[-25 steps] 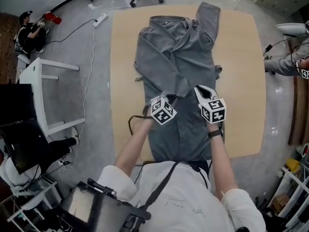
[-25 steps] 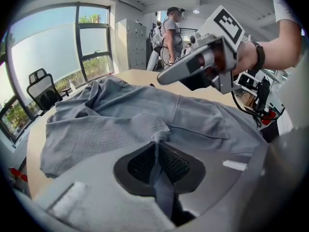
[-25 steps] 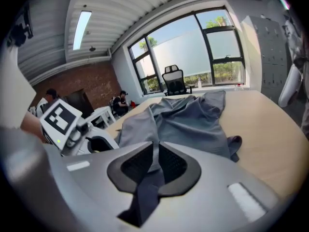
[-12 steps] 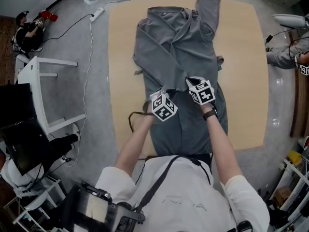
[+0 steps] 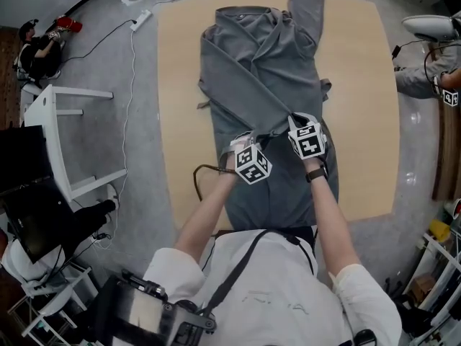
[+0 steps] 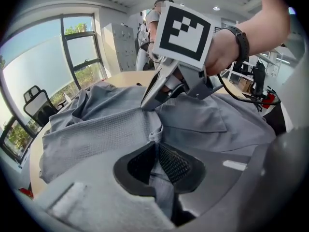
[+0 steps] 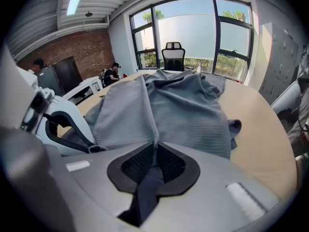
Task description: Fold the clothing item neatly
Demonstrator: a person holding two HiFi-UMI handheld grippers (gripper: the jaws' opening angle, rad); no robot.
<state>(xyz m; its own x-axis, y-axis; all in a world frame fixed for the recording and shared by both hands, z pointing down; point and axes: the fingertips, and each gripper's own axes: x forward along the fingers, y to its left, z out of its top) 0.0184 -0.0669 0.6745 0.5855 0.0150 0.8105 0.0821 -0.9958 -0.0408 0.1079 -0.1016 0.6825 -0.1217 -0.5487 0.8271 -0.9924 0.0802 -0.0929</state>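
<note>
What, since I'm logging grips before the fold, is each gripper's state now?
Left gripper: closed on a pinch of the grey garment.
Right gripper: closed on the grey garment too.

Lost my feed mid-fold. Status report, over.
Left gripper and right gripper both shut on the grey shirt, side by side. Sleeve lies diagonally across the body. Nothing seen blocking on the table.

Your right gripper (image 7: 154, 151) has its jaws pinched shut on a ridge of the grey garment (image 7: 188, 105), lower centre. The rest of it lies across the wooden table (image 7: 263, 129). Left gripper (image 7: 91, 146) is mid-left, at the fabric. Office chair (image 7: 173, 52) is top centre.
</note>
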